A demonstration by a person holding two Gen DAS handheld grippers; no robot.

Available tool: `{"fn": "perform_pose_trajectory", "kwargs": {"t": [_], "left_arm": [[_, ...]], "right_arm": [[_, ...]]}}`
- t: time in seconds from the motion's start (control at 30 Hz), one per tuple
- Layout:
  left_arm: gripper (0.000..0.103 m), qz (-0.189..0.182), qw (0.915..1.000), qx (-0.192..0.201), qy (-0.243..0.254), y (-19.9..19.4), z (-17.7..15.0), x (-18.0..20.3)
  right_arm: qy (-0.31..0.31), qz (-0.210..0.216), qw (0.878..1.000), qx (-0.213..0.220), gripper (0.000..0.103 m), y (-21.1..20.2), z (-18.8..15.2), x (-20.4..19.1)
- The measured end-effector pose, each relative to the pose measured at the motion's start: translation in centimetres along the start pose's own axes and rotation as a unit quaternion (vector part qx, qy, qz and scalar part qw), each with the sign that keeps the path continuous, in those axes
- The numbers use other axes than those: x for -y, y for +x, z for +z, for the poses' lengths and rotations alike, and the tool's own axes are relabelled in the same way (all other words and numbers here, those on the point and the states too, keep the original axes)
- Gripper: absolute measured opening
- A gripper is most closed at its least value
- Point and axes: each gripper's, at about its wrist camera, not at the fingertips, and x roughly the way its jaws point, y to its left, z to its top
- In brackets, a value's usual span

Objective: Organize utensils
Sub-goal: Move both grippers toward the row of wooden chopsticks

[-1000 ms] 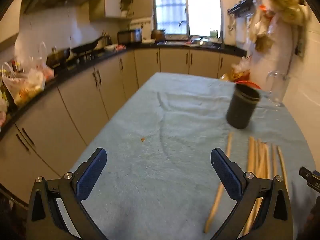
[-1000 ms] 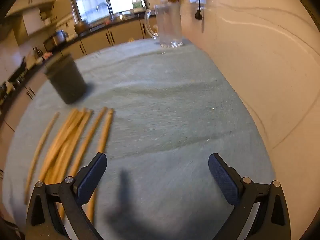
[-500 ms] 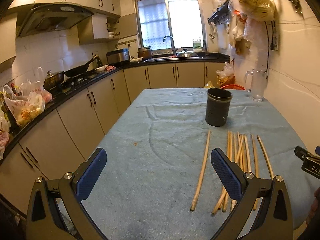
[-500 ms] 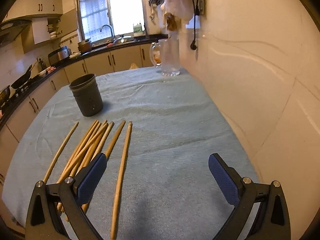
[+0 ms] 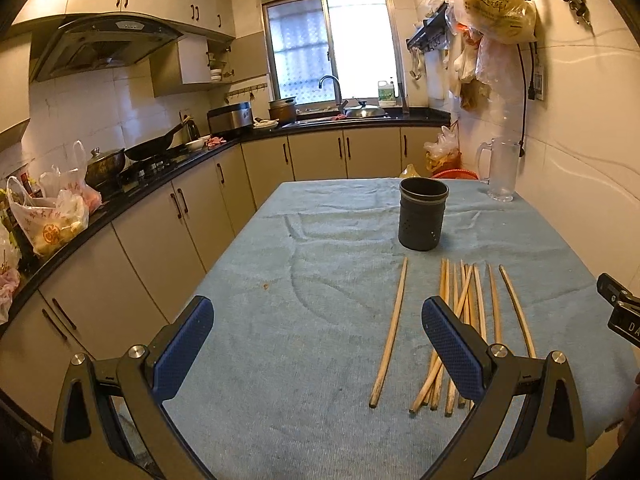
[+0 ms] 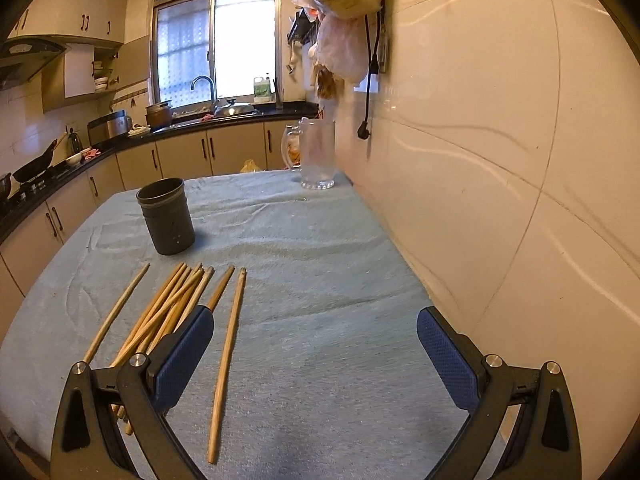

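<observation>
Since the earlier frames both cameras have pulled back and levelled, so the chopsticks (image 5: pixel 464 320) and the holder (image 5: pixel 423 213) now sit further ahead and in sharper view; nothing on the table itself appears to have shifted. Chopsticks lie flat on the blue cloth (image 5: pixel 304 320), near the front edge, with their long axes running from the near edge toward the holder. One stick (image 5: pixel 390 330) lies apart on the left of the group, a crossed bundle sits in the middle, and two more lie singly to the right, the outermost (image 6: pixel 227 360) just beside the right gripper's left finger in the right view. Far ends point at the holder, which stands upright and, as far as can be seen, empty, a little beyond the sticks and not touching them. Left gripper (image 5: pixel 318 354) is spread wide and holds nothing; the bundle's near ends pass behind its right finger. Right gripper (image 6: pixel 316 356) is likewise fully spread and holds nothing, hovering above bare cloth to the right of the sticks. Judgement: the task is at its opening step, the approach to a first pick, with no stick yet collected. Next move calls for lowering one gripper across a single stick, fingers straddling its width near mid-length, closing, then tipping it upright to drop it into the holder. A glass jug (image 6: pixel 316 154) stands at the far corner by the wall, well apart.
</observation>
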Motion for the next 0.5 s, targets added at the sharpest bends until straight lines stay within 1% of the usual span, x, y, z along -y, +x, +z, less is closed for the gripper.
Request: {"fn": "perform_pose_trajectory", "kwargs": {"t": [0.3,0.5], "left_arm": [[0.103,-0.001,0.9999,-0.009,-0.012,-0.36,-0.18,-0.77],[0.103,-0.002,0.9999,-0.01,-0.009,-0.55,-0.32,-0.88]], "right_arm": [[-0.002,-0.005,1.0,-0.004,0.103,-0.48,-0.05,0.13],[-0.005,-0.007,1.0,-0.004,0.103,-0.66,-0.18,-0.11]]}}
